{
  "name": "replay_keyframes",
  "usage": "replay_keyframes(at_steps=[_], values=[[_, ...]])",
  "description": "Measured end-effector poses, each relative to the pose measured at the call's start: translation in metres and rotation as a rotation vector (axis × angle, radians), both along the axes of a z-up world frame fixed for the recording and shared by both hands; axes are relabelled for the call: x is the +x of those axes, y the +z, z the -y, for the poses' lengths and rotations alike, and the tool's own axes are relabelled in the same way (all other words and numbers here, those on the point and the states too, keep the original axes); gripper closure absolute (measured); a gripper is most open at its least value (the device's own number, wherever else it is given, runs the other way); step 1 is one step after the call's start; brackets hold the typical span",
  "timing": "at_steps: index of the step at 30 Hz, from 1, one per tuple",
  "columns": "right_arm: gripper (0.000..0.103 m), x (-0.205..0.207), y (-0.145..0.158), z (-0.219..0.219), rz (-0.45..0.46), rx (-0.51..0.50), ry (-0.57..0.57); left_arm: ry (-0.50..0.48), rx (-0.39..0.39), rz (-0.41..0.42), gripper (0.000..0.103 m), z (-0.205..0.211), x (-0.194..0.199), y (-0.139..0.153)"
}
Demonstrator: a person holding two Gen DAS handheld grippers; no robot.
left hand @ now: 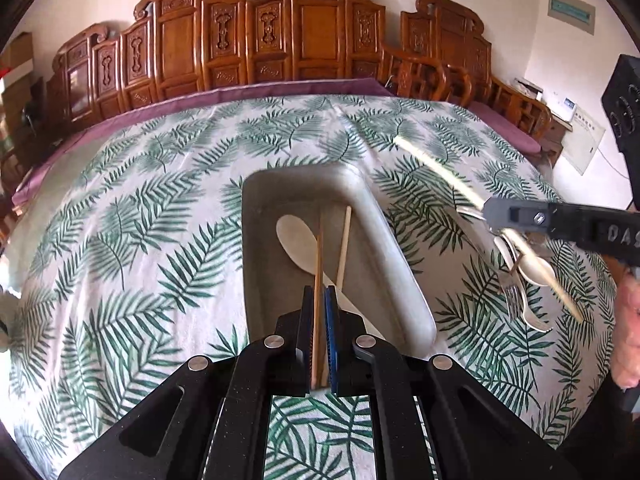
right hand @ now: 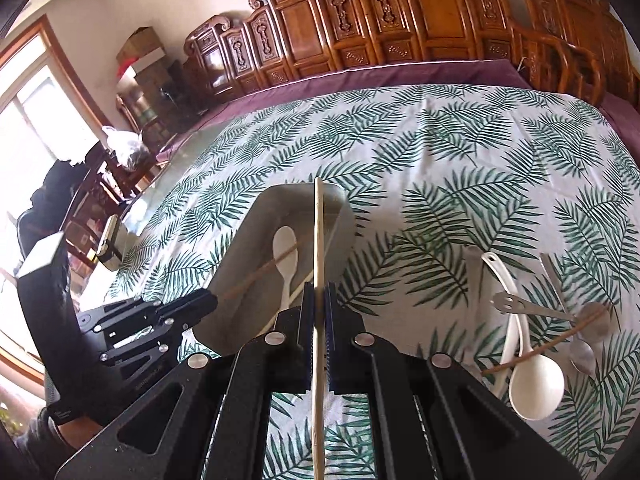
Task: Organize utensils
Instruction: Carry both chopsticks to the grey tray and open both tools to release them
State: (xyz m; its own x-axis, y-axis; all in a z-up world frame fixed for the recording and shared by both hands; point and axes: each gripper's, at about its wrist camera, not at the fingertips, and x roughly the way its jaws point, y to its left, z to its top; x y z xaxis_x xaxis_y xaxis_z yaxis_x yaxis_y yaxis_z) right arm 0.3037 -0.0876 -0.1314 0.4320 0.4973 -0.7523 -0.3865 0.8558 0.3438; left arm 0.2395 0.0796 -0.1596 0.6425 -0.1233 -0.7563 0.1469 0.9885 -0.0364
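A grey tray (left hand: 404,272) lies on the leaf-print tablecloth, with a pale spoon (left hand: 294,240) and a light chopstick (left hand: 344,240) inside. My left gripper (left hand: 319,294) is shut on a brown chopstick (left hand: 319,256) that points down into the tray. In the right wrist view, my right gripper (right hand: 319,292) is shut on a pale chopstick (right hand: 319,232) over the tray's (right hand: 240,280) right side. The left gripper (right hand: 212,300) shows at the tray's left. The right gripper (left hand: 488,214) hangs above a pile of forks and spoons (left hand: 520,280).
Right of the tray lie a white ladle (right hand: 534,380), metal spoons (right hand: 582,350), a slotted utensil (right hand: 508,304) and a brown chopstick (right hand: 548,344). A carved wooden bench (left hand: 304,40) with a purple cushion borders the far edge. A hand (left hand: 628,320) is at right.
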Motion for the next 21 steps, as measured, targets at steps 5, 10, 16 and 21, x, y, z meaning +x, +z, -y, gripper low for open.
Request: replay_keyframes(at_steps=[5, 10, 16, 21], values=[[0.097, 0.002, -0.004, -0.017, -0.006, -0.008, 0.02, 0.012, 0.007, 0.016, 0.099, -0.012, -0.003, 0.009], [0.097, 0.006, -0.006, -0.033, -0.009, -0.007, 0.034, 0.04, 0.001, 0.028, 0.098, -0.03, -0.011, 0.021], [0.097, 0.02, -0.015, -0.054, -0.036, 0.001, 0.027, 0.062, 0.006, 0.047, 0.097, -0.05, -0.021, 0.031], [0.097, 0.029, -0.027, -0.07, -0.054, -0.011, 0.008, 0.09, 0.006, 0.06, 0.09, -0.065, -0.025, 0.036]])
